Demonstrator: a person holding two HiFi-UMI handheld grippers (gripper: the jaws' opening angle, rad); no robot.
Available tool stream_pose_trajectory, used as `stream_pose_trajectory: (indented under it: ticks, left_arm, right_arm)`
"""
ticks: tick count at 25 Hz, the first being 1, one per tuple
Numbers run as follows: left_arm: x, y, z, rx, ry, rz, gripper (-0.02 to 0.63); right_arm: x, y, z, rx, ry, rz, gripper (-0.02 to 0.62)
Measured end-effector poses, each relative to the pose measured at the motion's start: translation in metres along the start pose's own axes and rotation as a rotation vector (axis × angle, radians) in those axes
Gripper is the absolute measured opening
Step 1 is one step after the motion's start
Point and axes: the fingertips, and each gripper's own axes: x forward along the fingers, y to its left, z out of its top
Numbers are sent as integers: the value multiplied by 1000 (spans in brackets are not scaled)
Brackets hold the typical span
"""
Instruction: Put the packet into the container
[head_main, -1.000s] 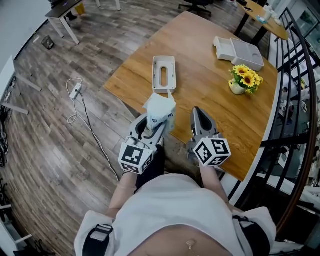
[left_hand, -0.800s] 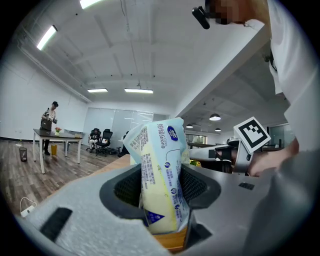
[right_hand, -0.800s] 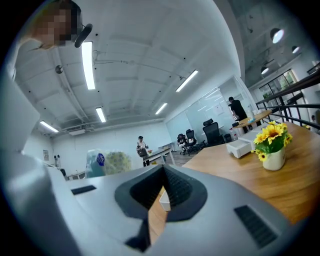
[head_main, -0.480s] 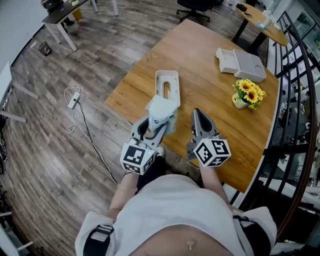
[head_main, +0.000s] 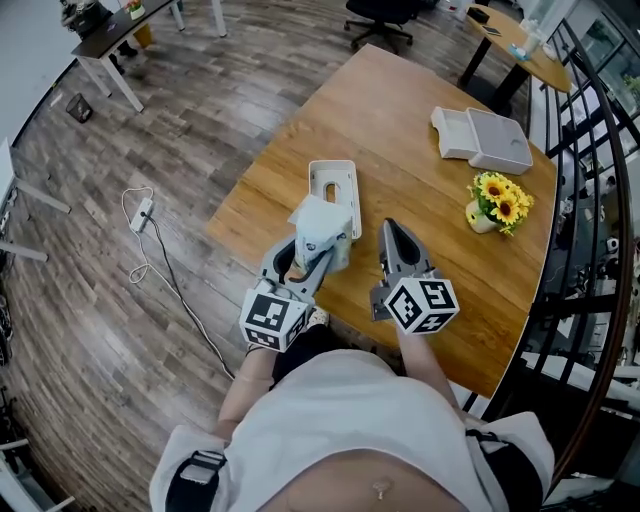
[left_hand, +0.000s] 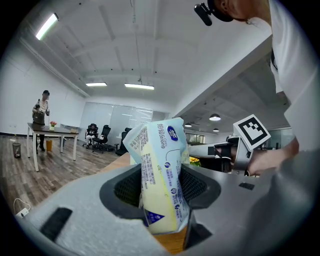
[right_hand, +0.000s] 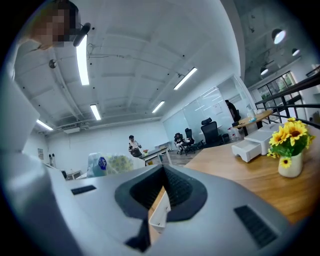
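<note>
Snugly, packet (left_hand: 159, 165) in left hand-held gripper (left_hand: 161, 194)

From the head camera I am looking steeply down onto the counter (head_main: 430, 170), with the left tool (head_main: 318, 262) and right tool (head_main: 393, 232) close under the lens. The left tool camera is pointing along its jaws, tilted upward, with the packet (left_hand: 160, 175) very near. The right tool camera is facing nearly level across the counter. All three views are sharing the sunflowers (head_main: 497, 200), and the left tool camera is also catching the right tool.
</note>
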Motion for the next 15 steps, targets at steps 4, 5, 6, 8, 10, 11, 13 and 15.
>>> stream_pose_trajectory:
  ticks: [4, 5, 6, 8, 10, 11, 13, 15]
  left_arm:
    - [13, 10, -1, -4, 6, -14, 207]
    - [16, 11, -2, -5, 8, -19, 207]
    - [19, 13, -3, -5, 10, -23, 207]
    - [25, 17, -4, -9, 13, -28, 207]
    - [30, 20, -7, -10, 14, -37, 207]
    - [33, 20, -8, -10, 16, -42, 207]
    - [38, 21, -12, -15, 22, -46, 207]
    - [42, 24, -16, -29, 36, -38, 207]
  right_arm:
    - [13, -8, -1, 2, 4, -17, 11]
    - [15, -10, -2, 3, 6, -22, 11]
    - [18, -11, -2, 3, 7, -25, 11]
    - [23, -13, -2, 1, 6, -29, 11]
    - [26, -16, -2, -1, 1, -36, 11]
    - [26, -18, -2, 0, -1, -41, 11]
    - [27, -23, -5, 2, -1, -52, 11]
    - [27, -27, -8, 3, 1, -60, 11]
